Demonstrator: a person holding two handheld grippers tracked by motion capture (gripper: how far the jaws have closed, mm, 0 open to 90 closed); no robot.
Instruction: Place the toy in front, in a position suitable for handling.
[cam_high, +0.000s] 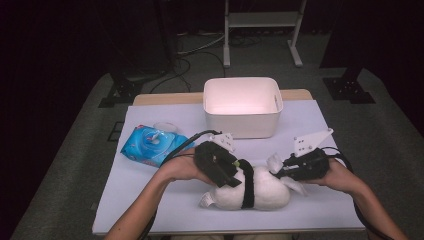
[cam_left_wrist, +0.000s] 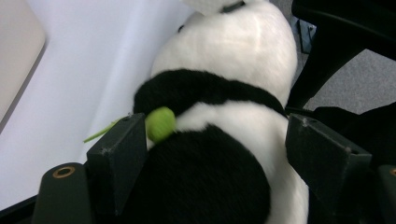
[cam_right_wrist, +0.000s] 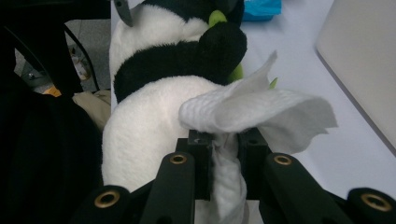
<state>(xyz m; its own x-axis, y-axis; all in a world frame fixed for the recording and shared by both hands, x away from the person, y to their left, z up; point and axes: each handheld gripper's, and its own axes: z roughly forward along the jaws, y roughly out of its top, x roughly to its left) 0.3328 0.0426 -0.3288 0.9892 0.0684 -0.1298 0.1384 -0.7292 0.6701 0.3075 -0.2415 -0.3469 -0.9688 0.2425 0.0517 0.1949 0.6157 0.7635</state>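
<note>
A black-and-white panda plush lies on the white table near its front edge. My left gripper sits over the plush's left part. In the left gripper view its two jaws press against the plush's sides, with the black fur filling the gap beside a small green piece. My right gripper is at the plush's right end, shut on a white wipe that fans out over the plush's white fur.
A white bin stands behind the plush at the middle of the table. A blue pack of wipes lies at the left. The floor, dark stands and a white frame lie beyond the table's far edge.
</note>
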